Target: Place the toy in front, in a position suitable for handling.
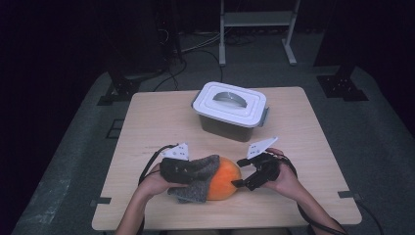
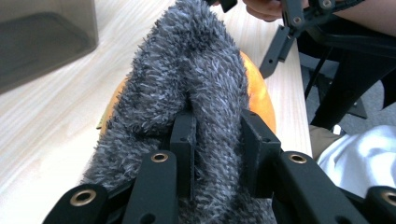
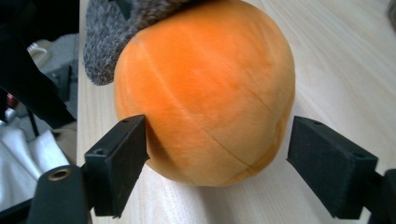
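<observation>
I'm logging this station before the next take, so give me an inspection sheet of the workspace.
Surface: light wooden table, bare apart from the items below.
Job's things: orange plush ball near the front edge; grey fuzzy cloth draped over its left side.
Clutter: lidded white container at the back, shut.
Grippers: left gripper shut on the cloth; right gripper open, jaws either side of the ball, right pad clear of it.
Cables: black cable trailing from the left gripper.
Surroundings: dark room, grey floor, white stand behind.
</observation>
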Motion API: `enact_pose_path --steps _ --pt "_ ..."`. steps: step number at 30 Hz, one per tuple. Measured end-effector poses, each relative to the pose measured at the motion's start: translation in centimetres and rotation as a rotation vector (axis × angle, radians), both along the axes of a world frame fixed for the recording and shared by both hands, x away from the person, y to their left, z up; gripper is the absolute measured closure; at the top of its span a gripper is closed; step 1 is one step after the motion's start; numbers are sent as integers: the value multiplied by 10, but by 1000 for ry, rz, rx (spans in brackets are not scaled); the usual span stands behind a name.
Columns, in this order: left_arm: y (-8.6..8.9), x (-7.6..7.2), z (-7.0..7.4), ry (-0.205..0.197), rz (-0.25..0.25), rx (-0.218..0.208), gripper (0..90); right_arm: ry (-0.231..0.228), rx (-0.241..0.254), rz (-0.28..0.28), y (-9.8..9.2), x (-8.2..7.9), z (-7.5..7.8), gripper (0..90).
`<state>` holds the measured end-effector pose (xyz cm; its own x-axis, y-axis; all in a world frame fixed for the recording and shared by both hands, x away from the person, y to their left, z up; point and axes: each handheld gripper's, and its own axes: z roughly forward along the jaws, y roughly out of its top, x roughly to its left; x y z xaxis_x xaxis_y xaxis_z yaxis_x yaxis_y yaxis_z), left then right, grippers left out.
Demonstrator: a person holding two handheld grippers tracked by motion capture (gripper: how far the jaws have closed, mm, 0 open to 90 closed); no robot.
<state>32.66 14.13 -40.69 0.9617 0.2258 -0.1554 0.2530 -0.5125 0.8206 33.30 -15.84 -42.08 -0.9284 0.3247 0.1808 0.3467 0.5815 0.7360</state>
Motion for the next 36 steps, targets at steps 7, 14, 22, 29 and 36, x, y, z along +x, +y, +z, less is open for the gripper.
enact_pose_path --steps 7,14,22,29,36 --pt "-5 -1 -1 17 -32 -20 686 25 -20 19 11 0 -8 266" --pt "-5 -8 23 -68 -5 -96 686 -200 -39 22 12 -16 15 432" --pt "-16 -9 15 -70 -12 -24 690 -295 -107 59 22 -28 17 430" --pt "2 0 3 -13 13 -31 695 -258 -87 50 17 -21 15 439" --pt "1 -1 2 -5 -3 -29 694 -183 -55 56 13 -17 13 312"
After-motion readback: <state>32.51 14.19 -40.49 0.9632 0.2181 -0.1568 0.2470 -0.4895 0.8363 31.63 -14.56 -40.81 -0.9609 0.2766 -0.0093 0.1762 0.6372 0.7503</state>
